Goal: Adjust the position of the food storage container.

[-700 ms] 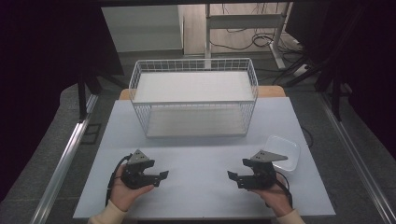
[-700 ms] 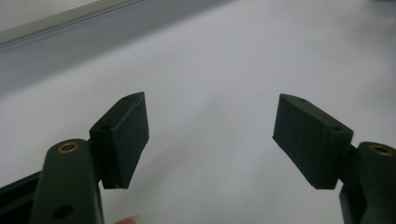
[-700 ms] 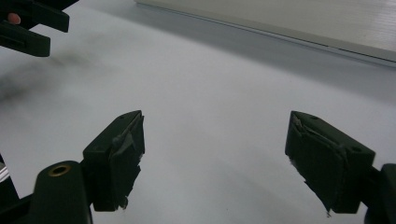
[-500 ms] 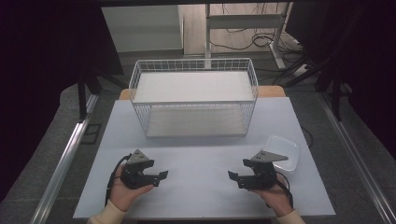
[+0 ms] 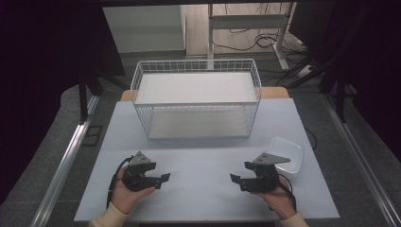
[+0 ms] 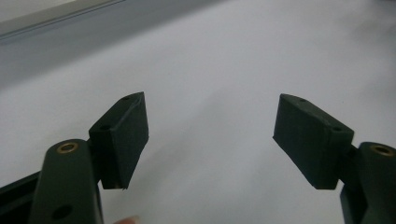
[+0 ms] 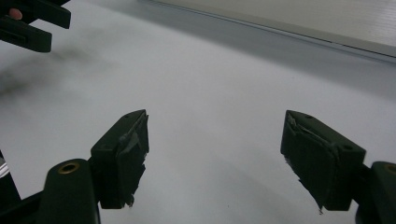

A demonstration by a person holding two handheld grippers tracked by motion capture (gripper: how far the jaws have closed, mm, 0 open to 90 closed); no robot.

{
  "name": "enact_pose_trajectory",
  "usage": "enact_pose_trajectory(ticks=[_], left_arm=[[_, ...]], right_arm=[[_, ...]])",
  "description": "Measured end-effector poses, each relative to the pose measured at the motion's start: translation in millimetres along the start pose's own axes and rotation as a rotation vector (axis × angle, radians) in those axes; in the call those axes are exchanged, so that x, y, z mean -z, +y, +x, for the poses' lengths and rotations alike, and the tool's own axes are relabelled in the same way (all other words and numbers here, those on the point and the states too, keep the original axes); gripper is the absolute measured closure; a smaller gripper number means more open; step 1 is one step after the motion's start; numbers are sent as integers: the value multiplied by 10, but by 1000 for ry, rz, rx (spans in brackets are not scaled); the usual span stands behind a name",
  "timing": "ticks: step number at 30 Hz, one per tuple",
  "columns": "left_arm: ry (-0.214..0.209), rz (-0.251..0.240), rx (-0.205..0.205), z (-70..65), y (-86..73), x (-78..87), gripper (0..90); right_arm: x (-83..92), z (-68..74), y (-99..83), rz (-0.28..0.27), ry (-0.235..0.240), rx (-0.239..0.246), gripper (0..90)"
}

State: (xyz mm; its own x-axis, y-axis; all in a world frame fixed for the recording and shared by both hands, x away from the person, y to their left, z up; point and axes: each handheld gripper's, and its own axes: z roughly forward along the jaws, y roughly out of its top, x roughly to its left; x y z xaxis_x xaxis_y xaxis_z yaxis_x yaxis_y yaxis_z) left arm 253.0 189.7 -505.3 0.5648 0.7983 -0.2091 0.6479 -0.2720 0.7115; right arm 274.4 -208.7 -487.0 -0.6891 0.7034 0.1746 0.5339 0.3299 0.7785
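My left gripper (image 5: 162, 179) rests low on the white table (image 5: 198, 165) at the front left, held by a hand, and points right toward the middle. Its jaws stand wide apart in the left gripper view (image 6: 210, 135) with only bare tabletop between them. My right gripper (image 5: 235, 180) sits at the front right and points left, facing the other one. Its jaws are also spread wide (image 7: 215, 156), their pads (image 7: 128, 154) frayed, and nothing lies between them. The left gripper (image 7: 30, 23) appears far off in the right gripper view's top left corner.
A white wire basket (image 5: 196, 101) with a white floor stands at the back middle of the table. A clear plastic tub (image 5: 286, 153) lies just behind and right of the right gripper. Dark floor, metal rails and cables surround the table.
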Motion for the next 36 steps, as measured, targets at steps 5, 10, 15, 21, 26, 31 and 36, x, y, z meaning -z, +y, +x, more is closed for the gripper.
enact_pose_trajectory(ticks=[5, 10, 15, 21, 26, 31, 36], left_arm=[[15, -2, -8, -4, 5, 6, 262], [33, -14, -1, 38, 24, 50, 261], [34, -26, 16, 71, 36, 88, 261], [28, -22, 14, 72, 31, 85, 262], [24, -16, 20, 78, 26, 60, 262], [22, -12, 16, 65, 24, 47, 262], [20, -1, 8, 64, 18, 35, 262]], right_arm=[[17, 0, 23, 2, 1, 10, 248], [81, 2, 145, -9, 3, 27, 255], [214, -17, 417, -34, 11, 57, 268], [330, -173, 679, -73, 24, 28, 333], [456, -326, 721, -92, -4, 14, 364], [649, -483, 683, -121, -59, -8, 392], [780, -626, 640, -135, -134, -26, 397]])
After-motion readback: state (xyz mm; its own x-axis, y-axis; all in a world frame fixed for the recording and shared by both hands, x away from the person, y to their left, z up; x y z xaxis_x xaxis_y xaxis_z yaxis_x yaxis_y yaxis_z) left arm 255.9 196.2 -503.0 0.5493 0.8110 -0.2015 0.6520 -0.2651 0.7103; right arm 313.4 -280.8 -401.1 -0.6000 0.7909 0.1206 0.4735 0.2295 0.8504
